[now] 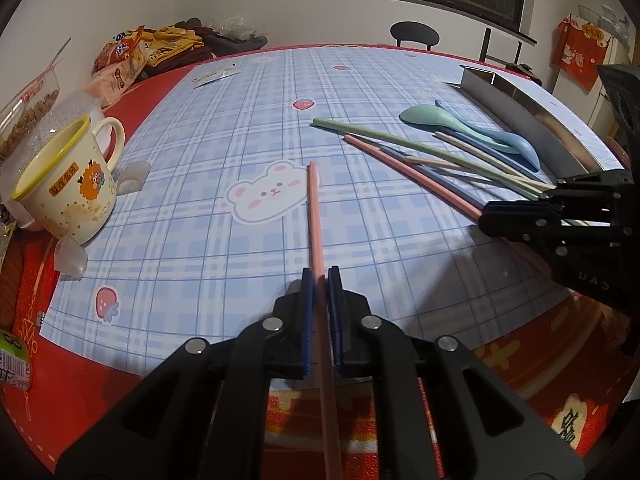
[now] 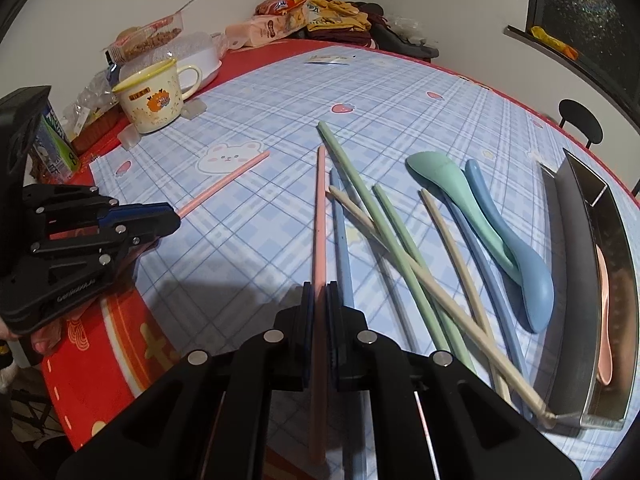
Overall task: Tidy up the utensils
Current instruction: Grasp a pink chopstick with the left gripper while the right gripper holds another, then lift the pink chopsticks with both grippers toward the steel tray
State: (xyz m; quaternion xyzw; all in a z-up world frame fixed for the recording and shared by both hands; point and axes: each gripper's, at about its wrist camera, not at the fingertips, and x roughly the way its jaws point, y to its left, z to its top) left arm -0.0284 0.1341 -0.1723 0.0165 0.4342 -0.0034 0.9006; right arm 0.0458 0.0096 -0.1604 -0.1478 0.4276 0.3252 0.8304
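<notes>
My left gripper point(image 1: 320, 276) is shut on a pink chopstick point(image 1: 315, 216) that points out over the blue plaid mat; it also shows in the right wrist view point(image 2: 224, 184). My right gripper point(image 2: 320, 292) is shut on a second pink chopstick point(image 2: 320, 208) at the left edge of a pile. The pile holds green chopsticks point(image 2: 360, 192), beige chopsticks point(image 2: 448, 236), blue chopsticks point(image 2: 342, 232), a green spoon point(image 2: 444, 176) and a blue spoon point(image 2: 524, 268). A metal tray point(image 2: 616, 240) at the right holds a pink spoon point(image 2: 604, 320).
A yellow-rimmed mug point(image 1: 68, 176) stands at the mat's left edge, with snack bags point(image 1: 120, 56) and clothes point(image 1: 180, 44) behind. A chair point(image 1: 414, 34) stands beyond the table. The red tablecloth point(image 1: 80, 392) borders the mat.
</notes>
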